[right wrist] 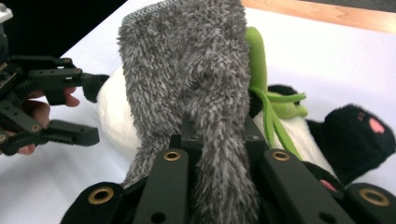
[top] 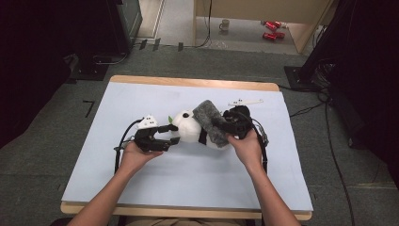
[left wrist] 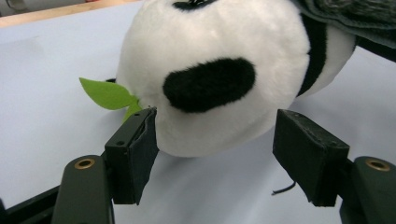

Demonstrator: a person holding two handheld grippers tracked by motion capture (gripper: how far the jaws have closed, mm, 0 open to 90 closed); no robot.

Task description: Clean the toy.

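A plush panda [top: 190, 128] lies on the pale blue table cover [top: 155, 179], with a green leaf [left wrist: 108, 94] at its white head [left wrist: 210, 70]. A fuzzy grey cloth [top: 209, 120] is draped over its body. My left gripper [top: 170, 134] is open, its jaws either side of the head [left wrist: 215, 163], with the pads [left wrist: 140, 154] close to the plush. My right gripper [top: 225, 123] is shut on the grey cloth [right wrist: 196, 93], which rises between its jaws [right wrist: 219, 154]. The panda's black paw [right wrist: 359, 135] and a green stalk [right wrist: 261, 79] lie behind the cloth.
A white flat part [top: 245, 101] lies on the cover at the back right. The wooden table edge [top: 193, 82] runs along the far side. On the floor beyond stand a mug [top: 225, 24] and red cans [top: 273, 29]. Cables [top: 329, 141] trail at the right.
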